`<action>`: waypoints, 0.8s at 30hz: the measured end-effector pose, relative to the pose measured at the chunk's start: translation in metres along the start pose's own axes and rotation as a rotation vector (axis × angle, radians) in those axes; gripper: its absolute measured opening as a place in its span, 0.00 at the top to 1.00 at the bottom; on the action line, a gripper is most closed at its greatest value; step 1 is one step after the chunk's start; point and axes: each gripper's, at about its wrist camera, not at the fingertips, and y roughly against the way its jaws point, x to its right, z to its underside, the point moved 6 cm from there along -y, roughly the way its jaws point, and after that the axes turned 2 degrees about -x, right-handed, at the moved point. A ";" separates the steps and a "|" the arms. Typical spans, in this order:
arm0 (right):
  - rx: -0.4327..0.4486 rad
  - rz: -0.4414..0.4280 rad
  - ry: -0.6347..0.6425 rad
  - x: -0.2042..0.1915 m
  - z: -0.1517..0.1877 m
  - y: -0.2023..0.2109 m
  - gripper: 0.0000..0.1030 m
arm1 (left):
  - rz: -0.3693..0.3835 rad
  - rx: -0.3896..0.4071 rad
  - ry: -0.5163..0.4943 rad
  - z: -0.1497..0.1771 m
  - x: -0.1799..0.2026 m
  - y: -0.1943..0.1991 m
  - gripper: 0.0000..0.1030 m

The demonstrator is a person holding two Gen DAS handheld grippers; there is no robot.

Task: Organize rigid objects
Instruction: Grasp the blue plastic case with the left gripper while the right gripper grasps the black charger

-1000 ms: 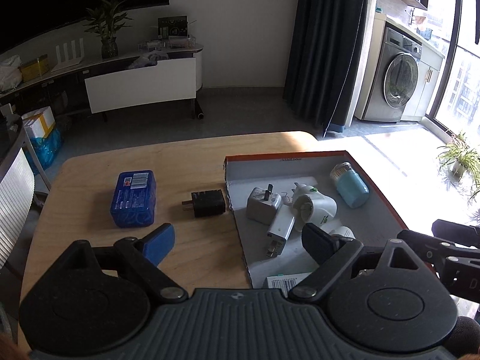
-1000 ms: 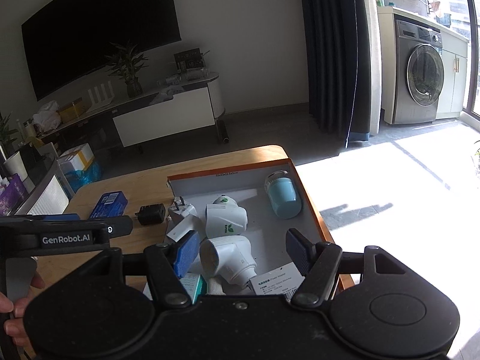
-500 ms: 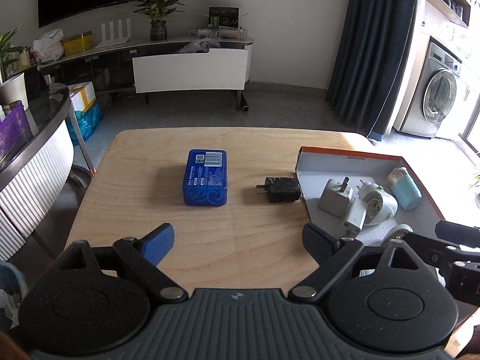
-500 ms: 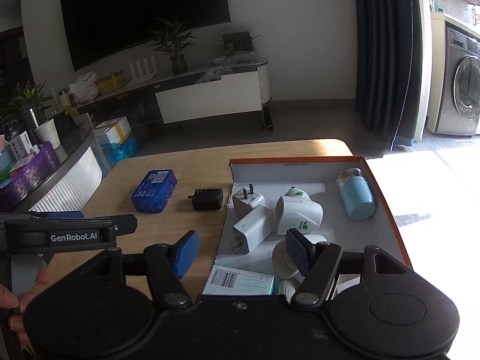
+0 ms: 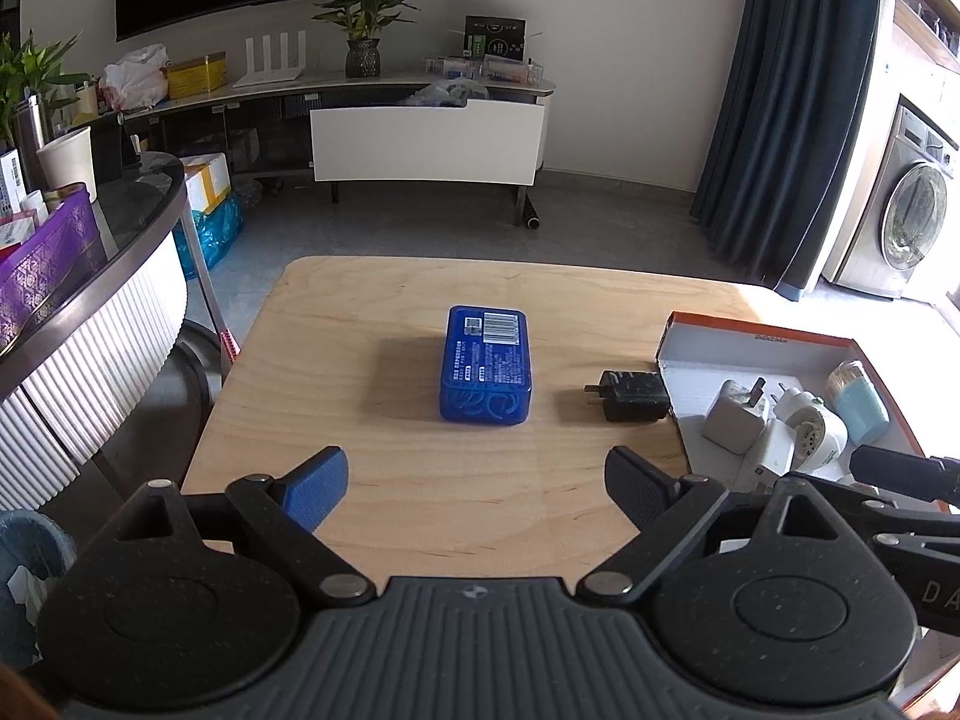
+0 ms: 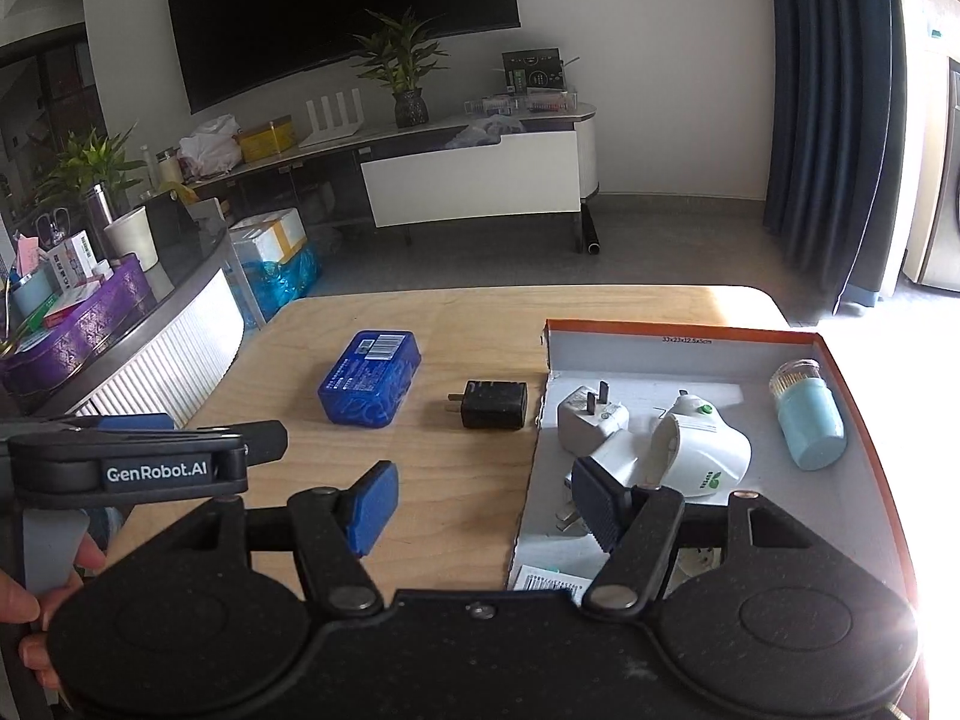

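A blue plastic box (image 5: 486, 365) (image 6: 371, 385) lies flat on the wooden table (image 5: 384, 492). Right of it lies a black charger (image 5: 633, 396) (image 6: 493, 404), close to the wall of an orange-rimmed cardboard box (image 5: 750, 339) (image 6: 678, 331). That box holds white plug adapters (image 6: 591, 417), a white travel adapter (image 6: 705, 459) and a light blue jar (image 6: 810, 423). My left gripper (image 5: 477, 483) stands open over bare table, short of the blue box. Nothing sits between the fingers of my open right gripper (image 6: 483, 507), which hangs over the cardboard box's left wall.
A round dark-topped side table (image 5: 90, 276) with a purple tray stands left of the table. Beyond the far edge lie grey floor and a white TV cabinet (image 5: 426, 138). A washing machine (image 5: 906, 228) stands at the right. A hand (image 6: 24, 600) grips the left gripper's handle.
Both grippers have swung left: the cardboard box slid toward the right of each view, and the blue box and charger came to the middle. Neither gripper's opening looks different.
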 end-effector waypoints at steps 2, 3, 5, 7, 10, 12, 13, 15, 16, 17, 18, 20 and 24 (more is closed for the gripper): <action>-0.004 -0.004 0.004 -0.003 -0.001 -0.004 0.25 | -0.004 -0.002 0.003 0.000 -0.003 -0.002 0.08; -0.005 -0.006 0.006 -0.004 -0.001 -0.005 0.25 | -0.006 -0.003 0.004 0.000 -0.004 -0.003 0.08; -0.009 -0.007 0.008 -0.006 -0.003 -0.009 0.25 | -0.007 -0.006 0.008 0.000 -0.007 -0.005 0.08; -0.013 -0.008 0.009 -0.007 -0.004 -0.013 0.25 | -0.010 -0.008 0.011 -0.001 -0.008 -0.007 0.08; -0.019 -0.011 0.009 -0.007 -0.006 -0.019 0.25 | -0.008 -0.010 0.008 -0.003 -0.010 -0.011 0.08; -0.025 -0.011 0.009 -0.007 -0.006 -0.023 0.25 | -0.011 -0.013 0.003 -0.004 -0.010 -0.015 0.08; -0.027 -0.014 0.009 -0.007 -0.007 -0.025 0.25 | -0.013 -0.014 0.001 -0.005 -0.010 -0.016 0.08; -0.032 -0.014 0.011 -0.008 -0.007 -0.030 0.25 | -0.016 -0.018 0.000 -0.005 -0.011 -0.020 0.08; -0.034 -0.014 0.012 -0.008 -0.007 -0.032 0.25 | -0.015 -0.020 0.002 -0.005 -0.012 -0.022 0.08; -0.037 -0.014 0.012 -0.007 -0.007 -0.033 0.25 | -0.015 -0.023 0.004 -0.006 -0.013 -0.024 0.08; -0.041 -0.014 0.009 -0.007 -0.008 -0.036 0.25 | -0.014 -0.026 0.006 -0.006 -0.013 -0.026 0.08; -0.045 -0.017 0.003 -0.006 -0.009 -0.039 0.25 | -0.011 -0.032 0.002 -0.007 -0.013 -0.031 0.08; -0.050 -0.014 0.010 -0.005 -0.012 -0.048 0.25 | -0.004 -0.040 -0.005 -0.011 -0.010 -0.041 0.08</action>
